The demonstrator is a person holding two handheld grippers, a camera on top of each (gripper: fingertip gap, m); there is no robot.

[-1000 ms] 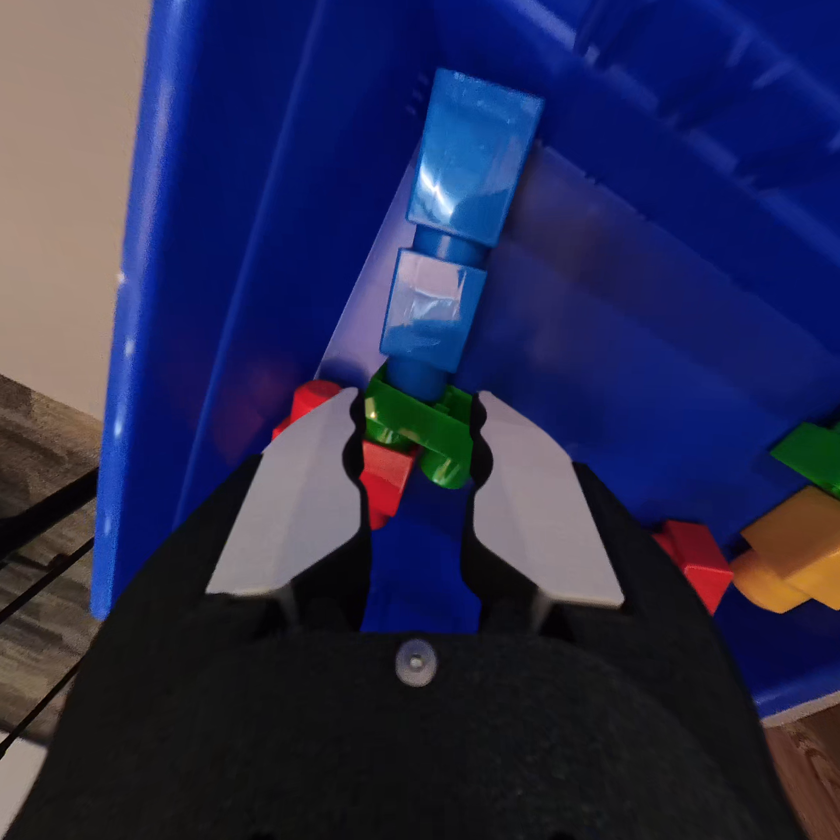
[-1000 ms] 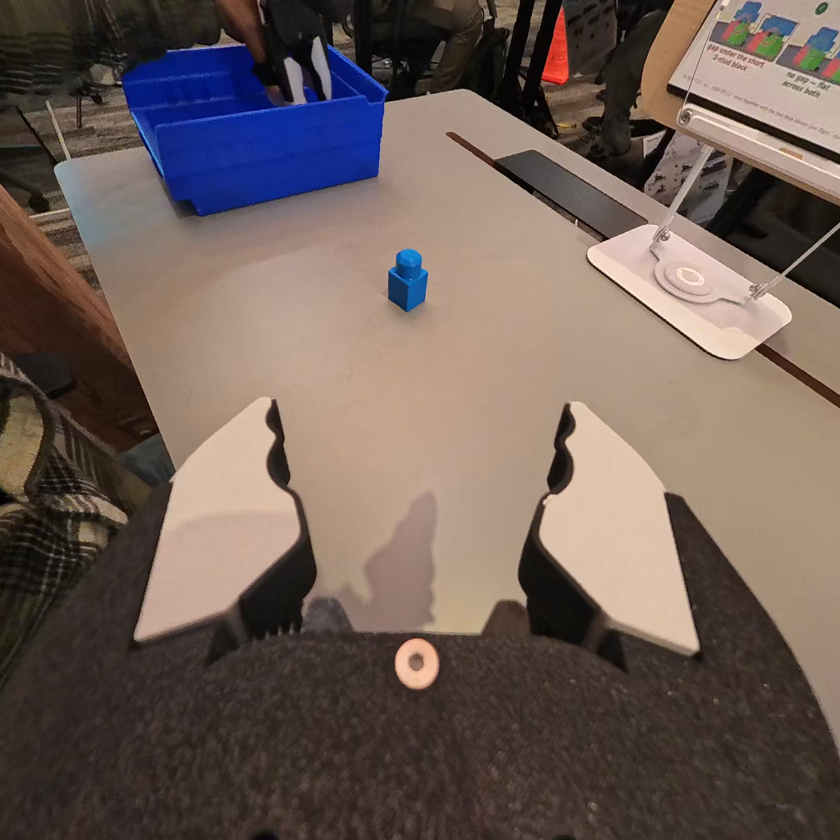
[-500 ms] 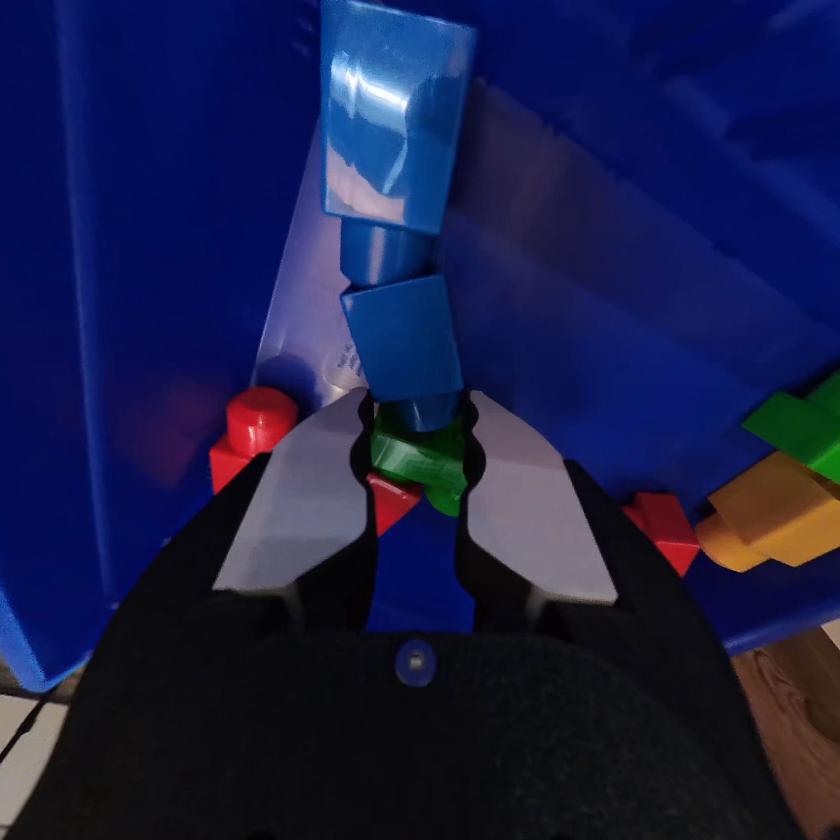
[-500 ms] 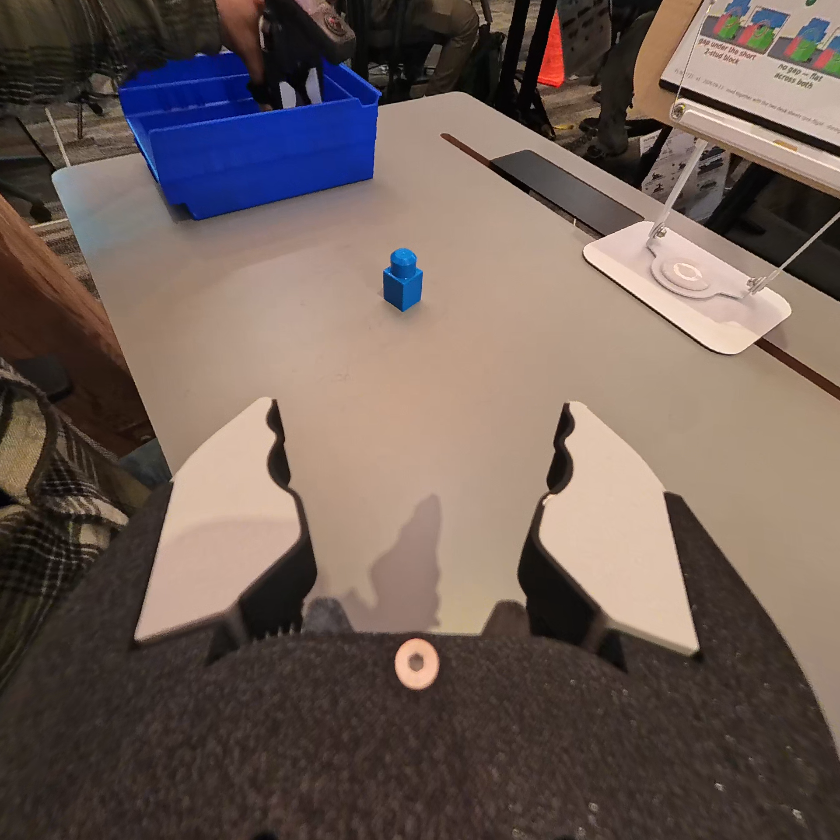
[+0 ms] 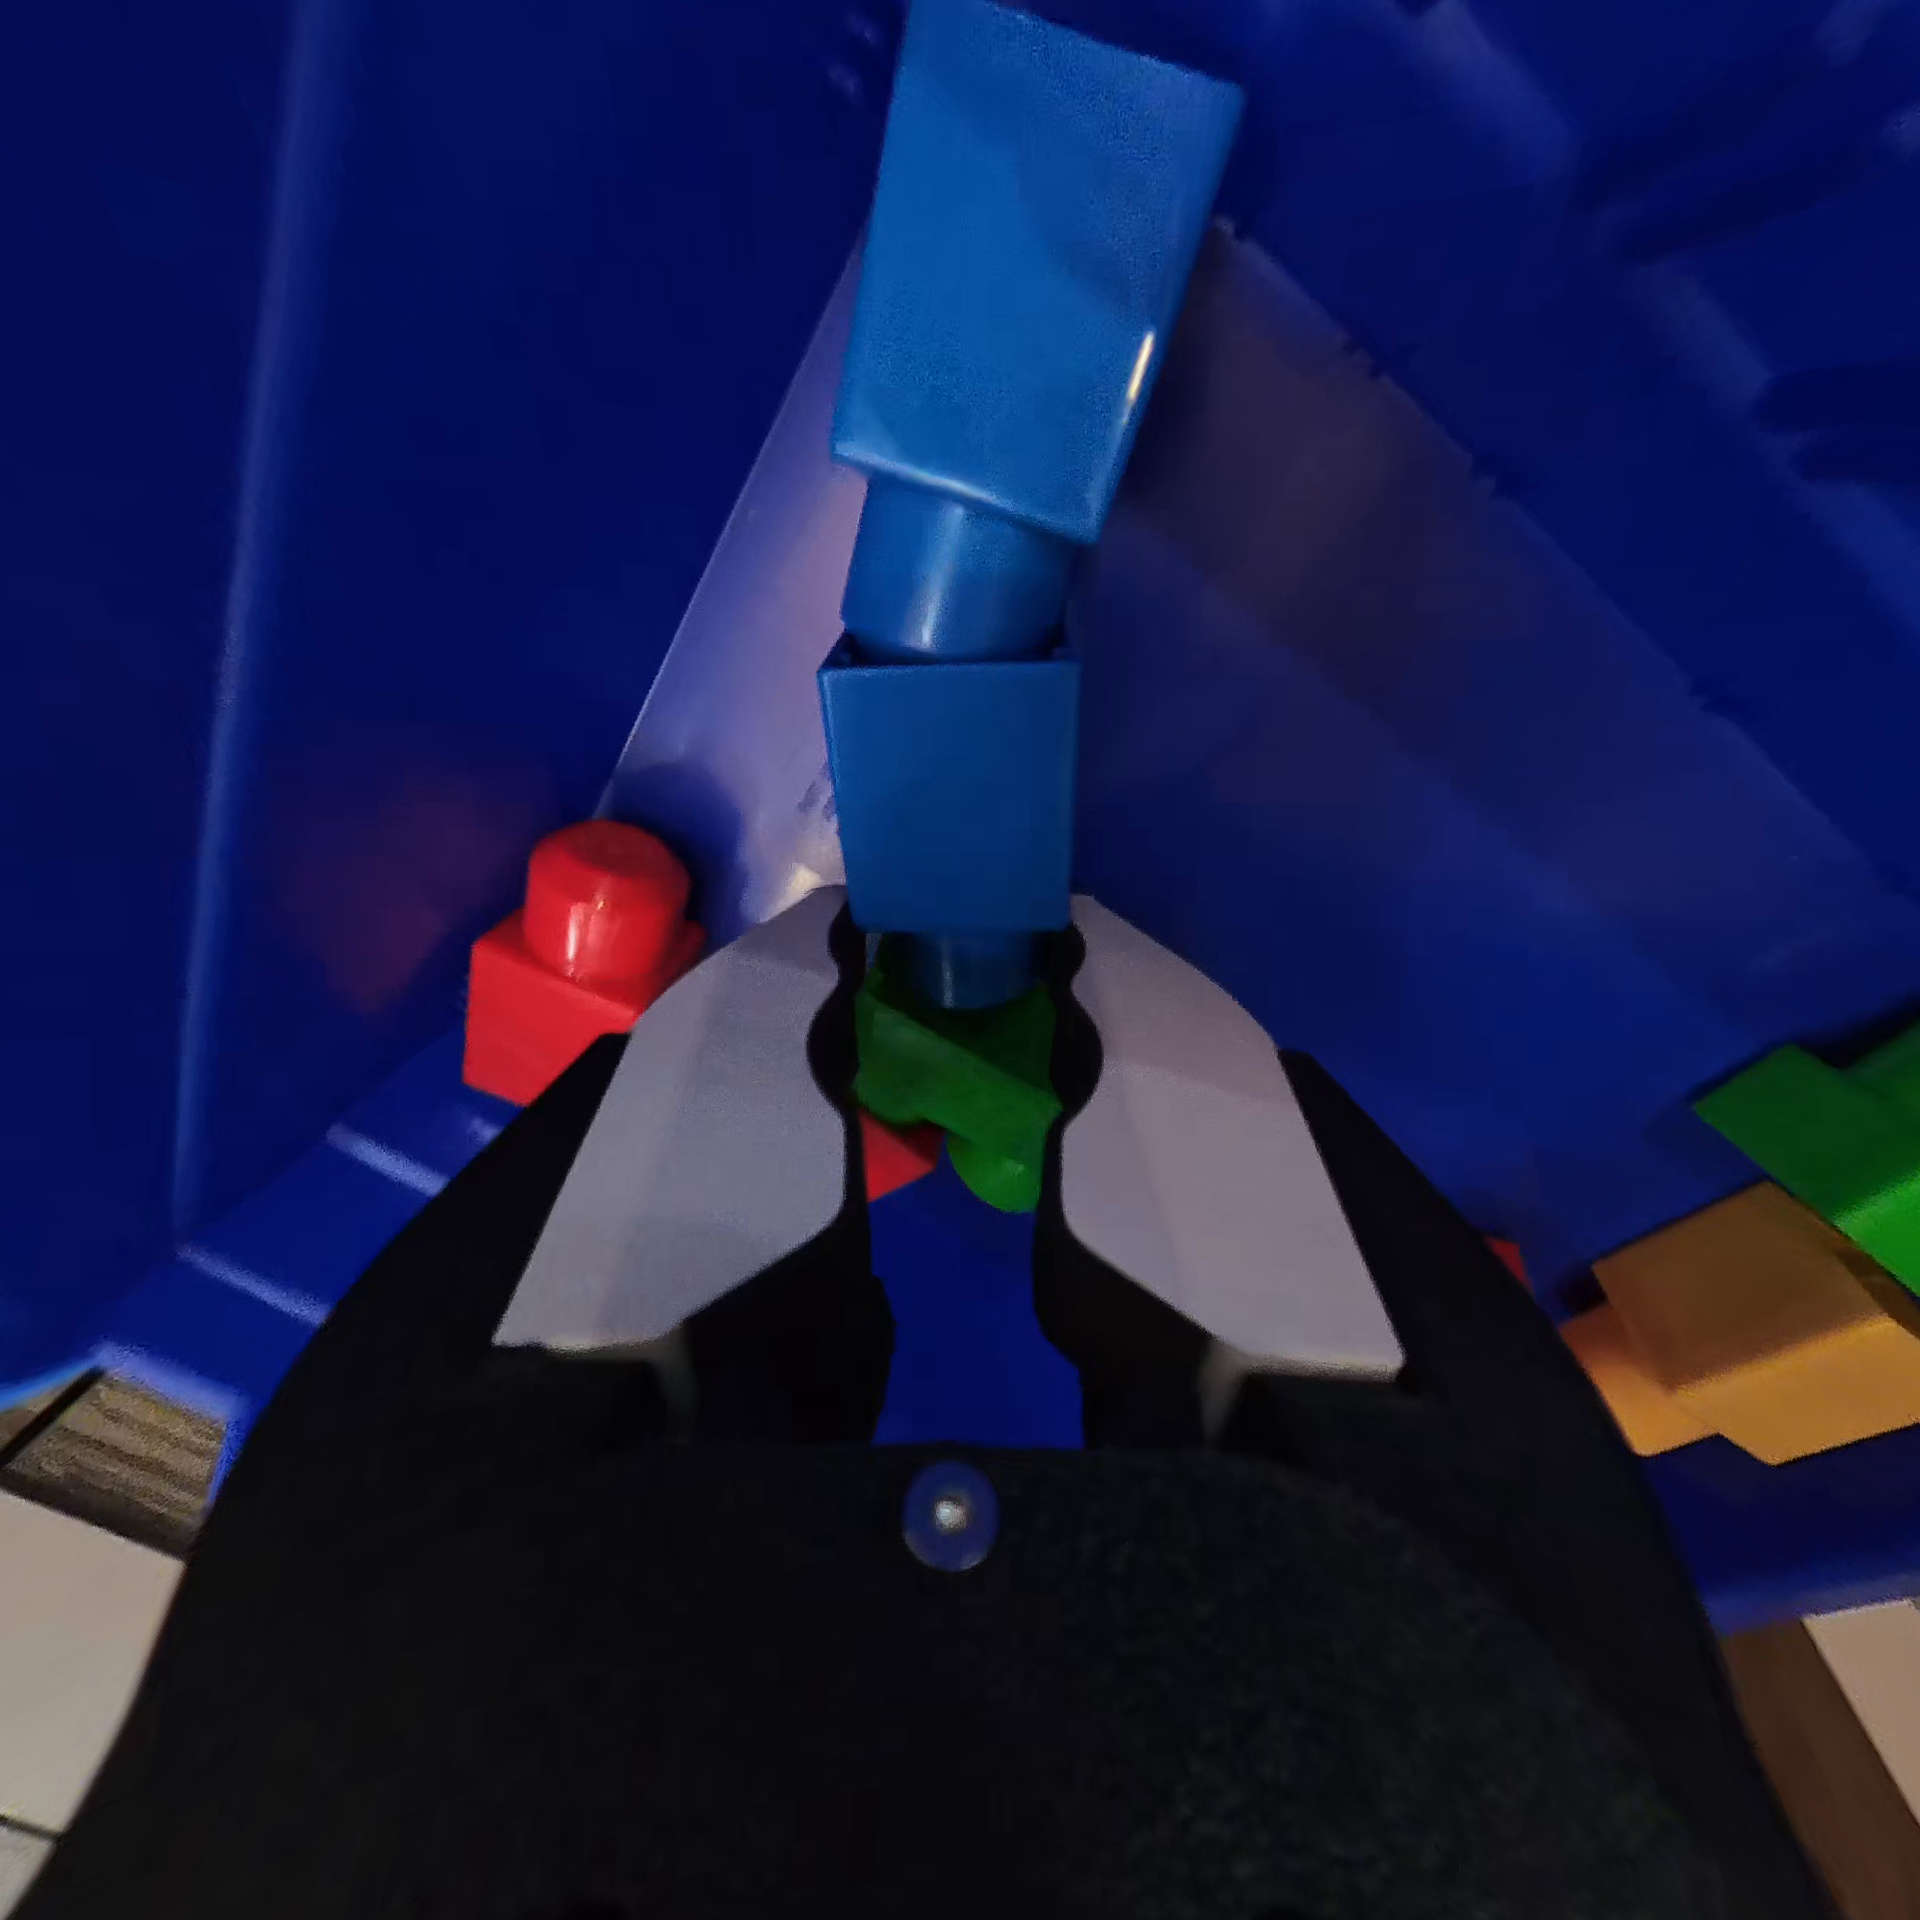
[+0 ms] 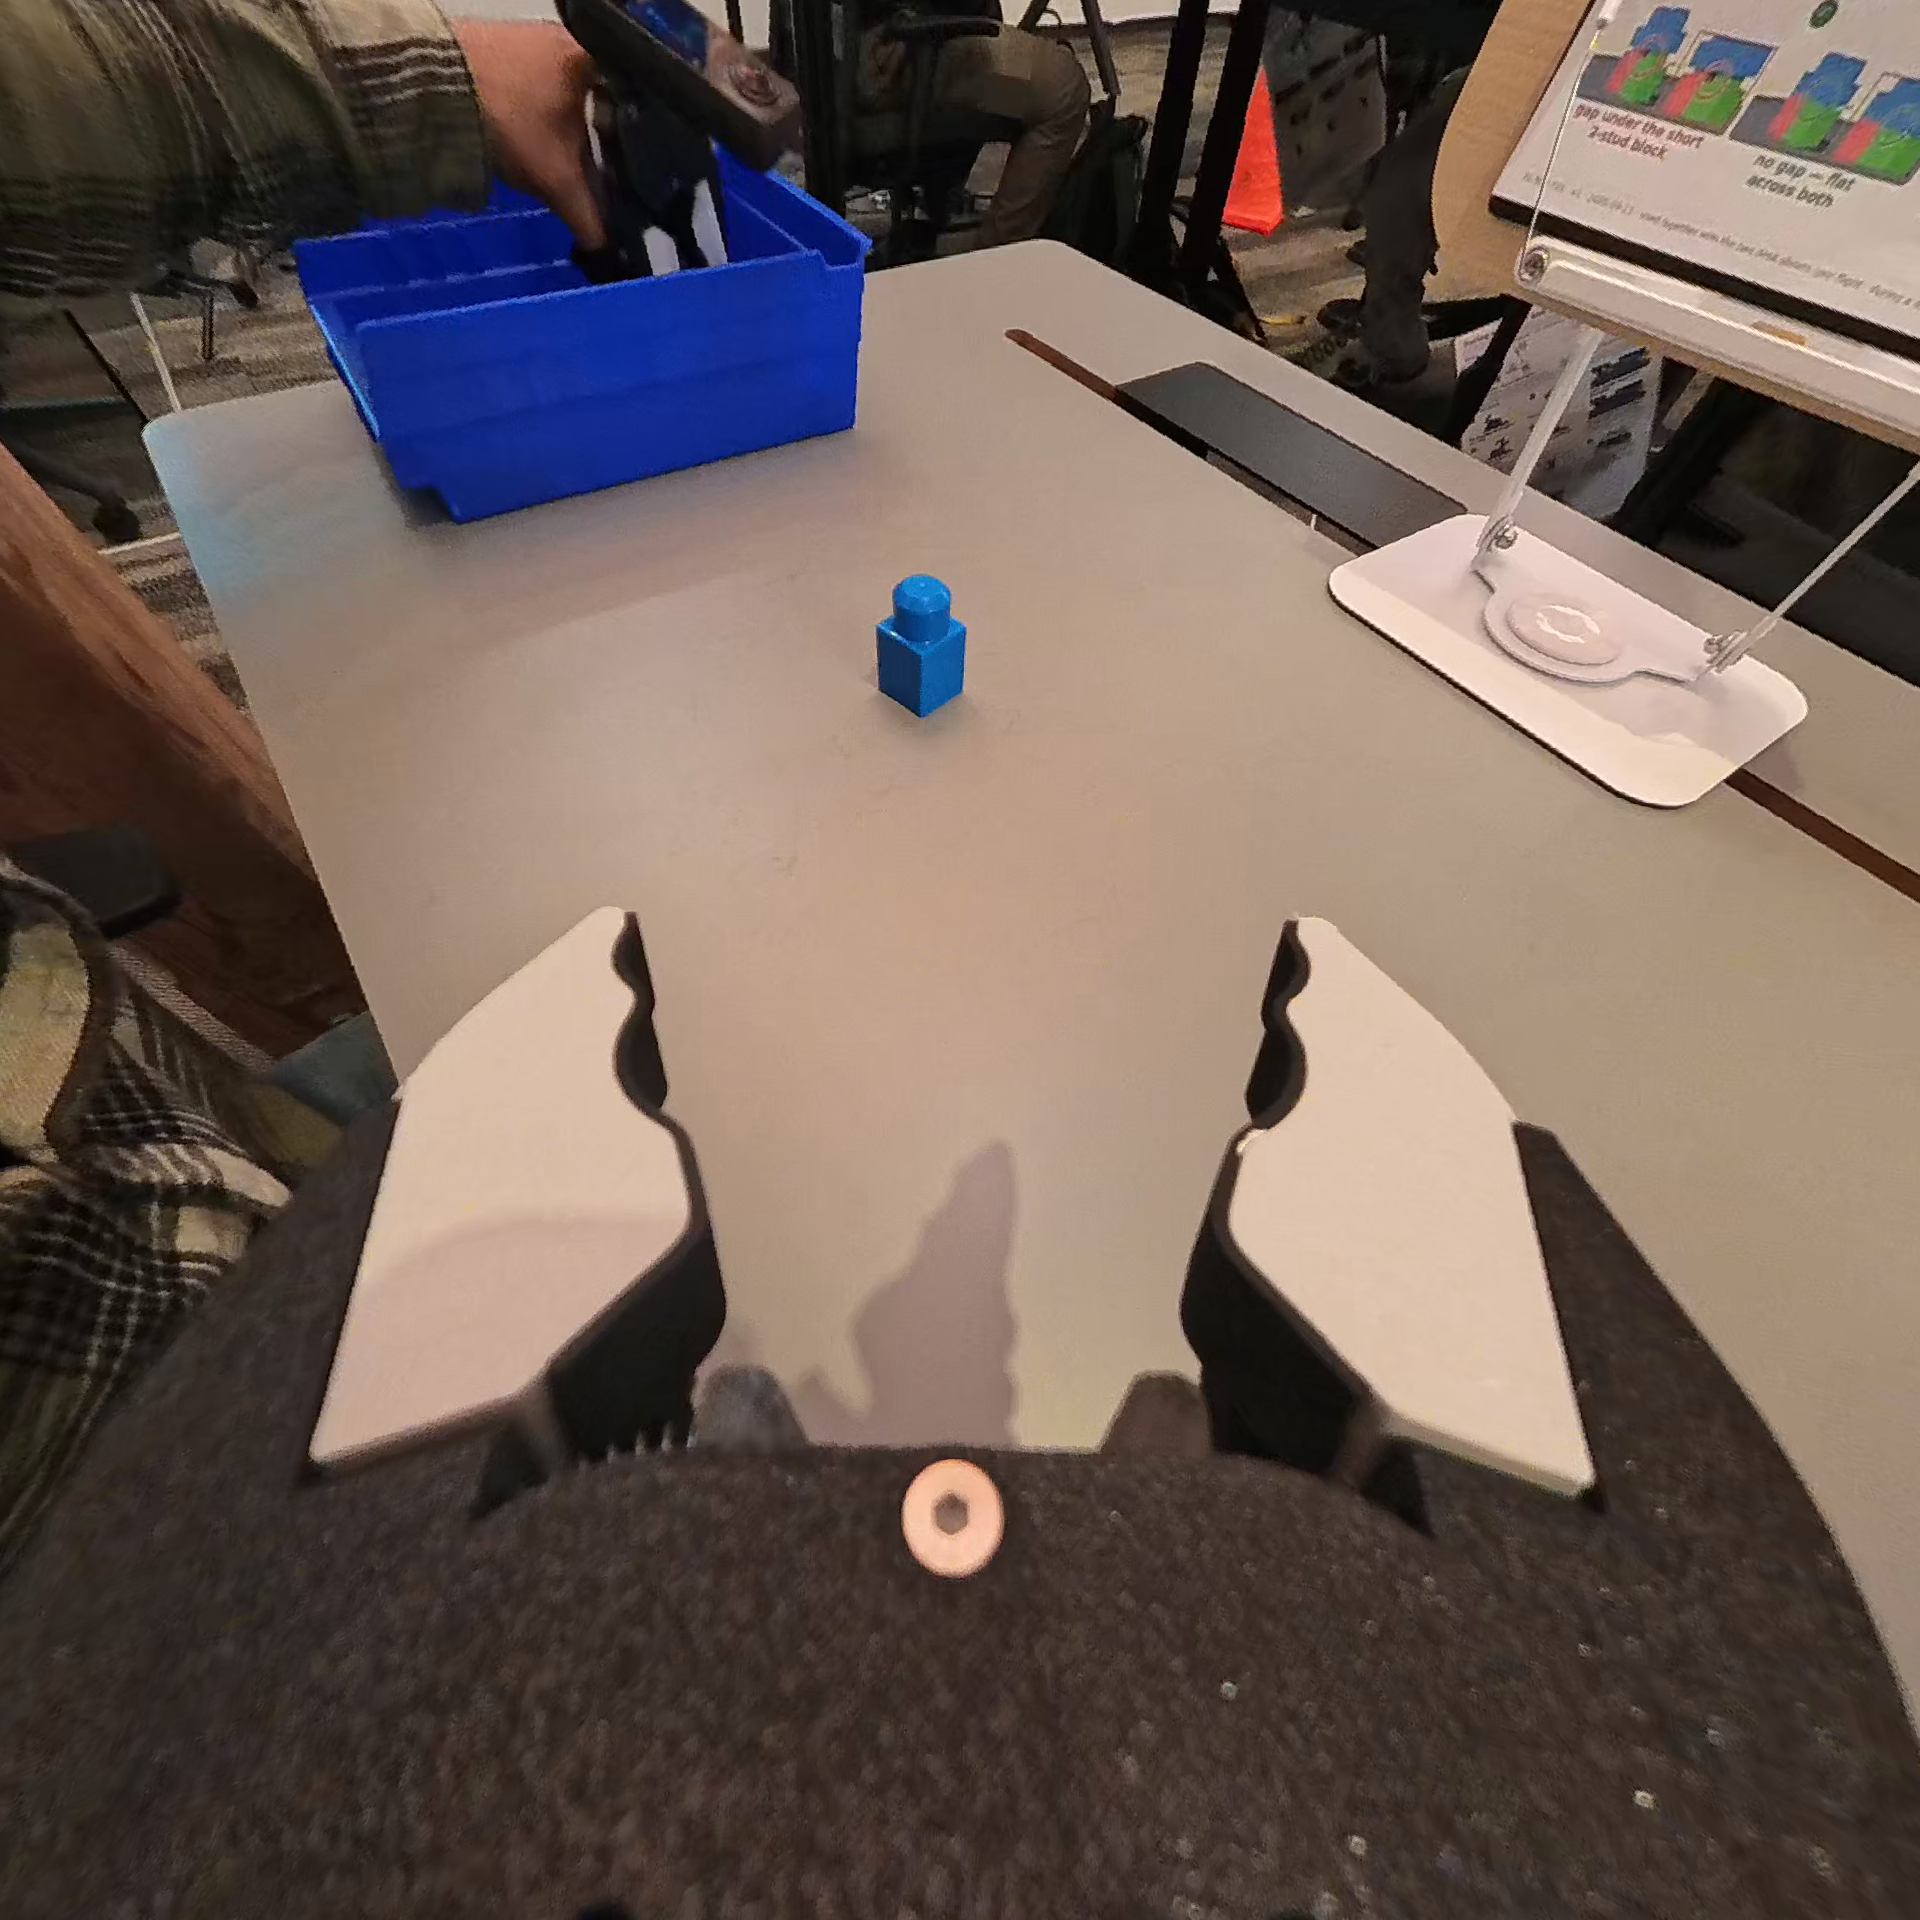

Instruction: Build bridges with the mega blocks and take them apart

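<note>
In the left wrist view my left gripper (image 5: 956, 935) is deep inside the blue bin (image 5: 416, 416). Its jaws stand narrow and press both sides of a green block (image 5: 961, 1091). The stud of a small blue block (image 5: 951, 800) sits just at the fingertips, and a larger blue block (image 5: 1023, 281) is joined above it. A red block (image 5: 582, 987) lies to the left. In the right wrist view my right gripper (image 6: 956, 1039) is open and empty, low over the grey table (image 6: 1143, 831). A single blue block (image 6: 921, 649) stands upright ahead of it.
Green (image 5: 1829, 1153) and yellow (image 5: 1756, 1351) blocks lie at the bin's right. In the right wrist view the bin (image 6: 603, 353) stands at the far left corner. A white stand (image 6: 1558, 644) with an instruction sheet is on the right, and a black strip (image 6: 1278, 447) lies behind it. My right fingertips sit around 60 cm from my left ones.
My left gripper has pushed deeper into the bin and its jaws have narrowed onto the green block. The right gripper has barely moved and stays open.
</note>
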